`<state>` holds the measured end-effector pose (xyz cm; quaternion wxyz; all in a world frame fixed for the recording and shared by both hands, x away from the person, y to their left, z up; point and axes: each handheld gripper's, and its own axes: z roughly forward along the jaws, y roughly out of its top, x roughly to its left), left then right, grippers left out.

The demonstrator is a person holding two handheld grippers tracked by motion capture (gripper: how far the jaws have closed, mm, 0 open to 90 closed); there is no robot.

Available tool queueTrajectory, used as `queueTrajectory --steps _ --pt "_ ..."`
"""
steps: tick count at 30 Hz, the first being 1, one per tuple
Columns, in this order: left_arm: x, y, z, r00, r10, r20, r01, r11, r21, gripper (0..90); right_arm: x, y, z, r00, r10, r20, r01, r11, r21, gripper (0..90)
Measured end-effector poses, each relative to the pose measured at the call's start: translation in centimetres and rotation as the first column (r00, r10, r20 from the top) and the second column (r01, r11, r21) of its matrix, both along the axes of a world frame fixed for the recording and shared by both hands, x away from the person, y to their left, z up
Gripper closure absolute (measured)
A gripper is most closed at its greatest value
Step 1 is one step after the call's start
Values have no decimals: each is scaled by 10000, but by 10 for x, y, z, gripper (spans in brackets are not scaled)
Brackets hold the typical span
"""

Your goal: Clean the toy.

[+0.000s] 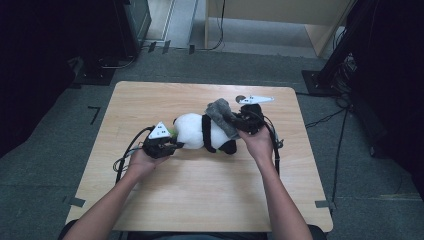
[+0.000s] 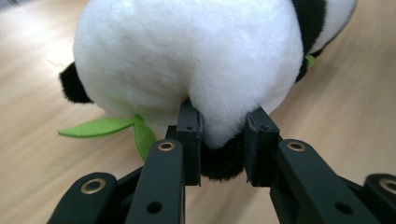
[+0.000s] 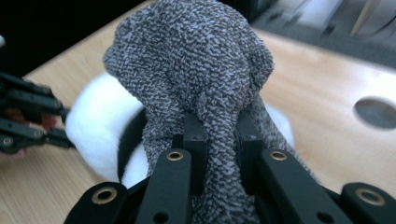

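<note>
A panda plush toy (image 1: 197, 131) lies on its side in the middle of the wooden table (image 1: 200, 190). My left gripper (image 1: 172, 145) is at its left end, shut on a fold of white and black fur (image 2: 219, 135) that bulges between the pads. A green felt leaf (image 2: 102, 127) sticks out beneath the toy. My right gripper (image 1: 239, 122) is at the toy's right end, shut on a grey knitted cloth (image 3: 196, 60) that drapes up and over the panda (image 3: 93, 126). The same grey cloth (image 1: 220, 114) rests on the toy's upper right side.
A round hole (image 1: 240, 98) sits in the tabletop just behind the right gripper. Cables trail from both grippers across the table. Dark equipment stands and a wooden cabinet stand on the floor beyond the far edge.
</note>
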<state>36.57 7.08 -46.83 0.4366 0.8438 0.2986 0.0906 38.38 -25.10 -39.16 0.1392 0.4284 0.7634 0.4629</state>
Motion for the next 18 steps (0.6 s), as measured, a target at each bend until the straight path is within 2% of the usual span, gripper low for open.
queueTrajectory --steps 2,3,6,10,11,12,14,16,18 --pt "1 0 12 9966 163 -802 -201 9987 -473 730 -7 -1 12 9996 92 266 -102 9993 362 803" --pt "1 -1 18 9950 290 -955 -346 9977 -575 730 -10 -1 18 9992 172 373 -191 9986 495 803" --pt "5 -1 33 9810 203 -1927 -367 9960 -818 728 -21 6 31 9965 571 604 -613 9957 700 803" --pt "6 -3 47 9685 335 -2469 -570 9944 -889 726 -34 26 34 9905 1277 500 -1323 9858 1033 802" --pt "7 -3 49 9650 370 -2596 -616 9943 -870 726 -37 32 32 9881 1485 413 -1523 9817 1145 802" --pt "7 -3 50 9647 447 -2596 -696 9937 -877 726 -40 38 29 9855 1663 336 -1692 9774 1265 802" --pt "9 -2 47 9582 599 -2798 -935 9897 -1084 725 -43 53 18 9810 1932 153 -1934 9716 1360 802" --pt "11 1 42 9526 597 -2983 -1072 9835 -1456 726 -44 68 2 9795 2013 49 -2009 9754 906 802" --pt "13 0 39 9503 670 -3040 -1055 9881 -1120 729 -43 79 -15 9793 2022 -98 -2015 9782 510 802"
